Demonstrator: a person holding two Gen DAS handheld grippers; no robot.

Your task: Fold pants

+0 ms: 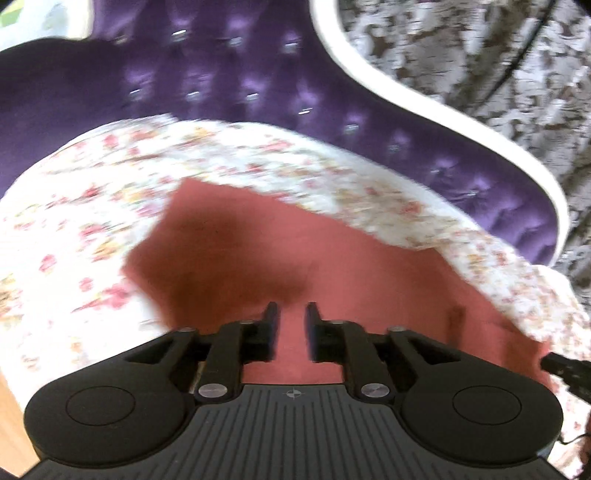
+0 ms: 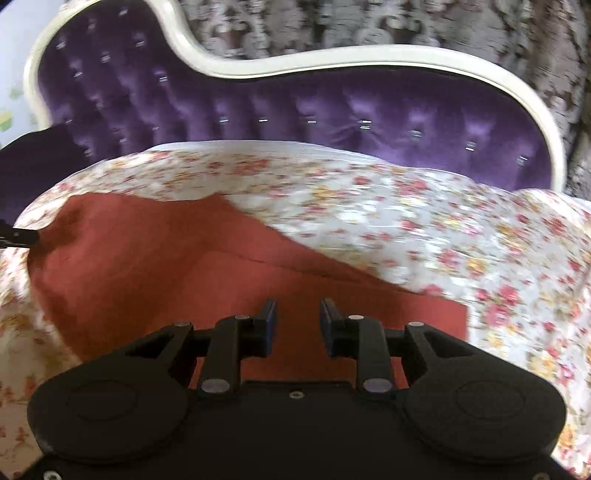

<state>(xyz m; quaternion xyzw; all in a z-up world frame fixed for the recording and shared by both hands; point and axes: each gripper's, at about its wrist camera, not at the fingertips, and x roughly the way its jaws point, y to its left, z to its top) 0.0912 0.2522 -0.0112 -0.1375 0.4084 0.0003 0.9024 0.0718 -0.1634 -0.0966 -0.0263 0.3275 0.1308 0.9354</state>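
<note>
The rust-red pants lie spread on a floral bedsheet; they also show in the right wrist view. My left gripper hovers over the pants with its jaws a little apart and nothing between them. My right gripper is over the pants near a straight edge, jaws apart and empty. The left gripper's tip shows at the left edge of the right wrist view, at the pants' far corner. The right gripper's tip shows at the right edge of the left wrist view.
A purple tufted headboard with a white curved frame stands behind the bed. Patterned grey wallpaper is behind it. A wooden surface shows at the lower left.
</note>
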